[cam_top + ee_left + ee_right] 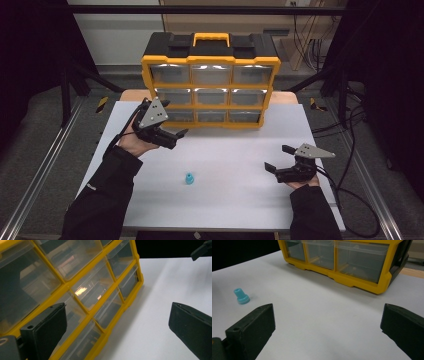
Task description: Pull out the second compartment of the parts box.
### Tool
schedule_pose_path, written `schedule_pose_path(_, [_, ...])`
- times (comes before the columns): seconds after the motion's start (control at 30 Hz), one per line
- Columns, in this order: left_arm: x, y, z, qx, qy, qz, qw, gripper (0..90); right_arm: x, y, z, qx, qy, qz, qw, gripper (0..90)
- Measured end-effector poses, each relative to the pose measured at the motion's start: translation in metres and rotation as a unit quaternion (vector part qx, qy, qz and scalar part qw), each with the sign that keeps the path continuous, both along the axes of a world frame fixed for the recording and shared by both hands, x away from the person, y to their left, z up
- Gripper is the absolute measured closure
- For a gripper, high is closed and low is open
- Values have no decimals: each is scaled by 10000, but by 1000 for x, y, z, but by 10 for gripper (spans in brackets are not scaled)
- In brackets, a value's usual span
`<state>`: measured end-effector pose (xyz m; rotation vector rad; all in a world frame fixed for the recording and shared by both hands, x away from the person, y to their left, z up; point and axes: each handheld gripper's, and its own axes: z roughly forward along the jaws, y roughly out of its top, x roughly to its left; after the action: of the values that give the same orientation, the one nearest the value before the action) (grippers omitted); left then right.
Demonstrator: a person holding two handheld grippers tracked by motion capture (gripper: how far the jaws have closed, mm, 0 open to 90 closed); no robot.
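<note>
Hovering beside the lower left corner of the yellow drawer cabinet (210, 82), the left gripper (176, 133) had its jaws spread wide and held nothing; one jaw stood in front of the bottom row of clear drawers (110, 307), though I could not tell whether it touched them. The right gripper (277, 159) hung low over the white table (240, 150) on the far side, well apart from the cabinet, its jaws likewise parted and empty. Between the two hands, nearer the person, a small blue plastic piece (189, 178) stood upright on the bare tabletop, touched by neither gripper. All nine drawers looked closed. To my eye the work was at its start: a drawer about to be opened to take the blue piece. The next move seemed to call for the left jaws to catch a bottom drawer's lip and draw it out squarely, without nudging the cabinet.
</note>
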<state>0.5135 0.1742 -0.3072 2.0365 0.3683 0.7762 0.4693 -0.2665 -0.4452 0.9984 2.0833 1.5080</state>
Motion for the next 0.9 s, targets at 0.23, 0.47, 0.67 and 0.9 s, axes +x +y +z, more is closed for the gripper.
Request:
schedule_pose_path(0.23, [3, -7, 4, 172, -155, -3, 9997, 14, 0, 0, 0, -7, 8, -5, 10000, 2])
schedule_pose_path(0.47, [6, -14, 10, 356, -285, -12, 9990, 14, 0, 0, 0, -3, 25, -4, 10000, 2])
schedule_pose_path(0.67, [8, -19, 15, 453, -365, -12, 9983, 14, 0, 0, 0, -7, 24, -2, 10000, 2])
schedule_pose_path(0.9, [12, -23, 20, 571, -485, -31, 9972, 14, 0, 0, 0, -8, 46, 7, 10000, 2])
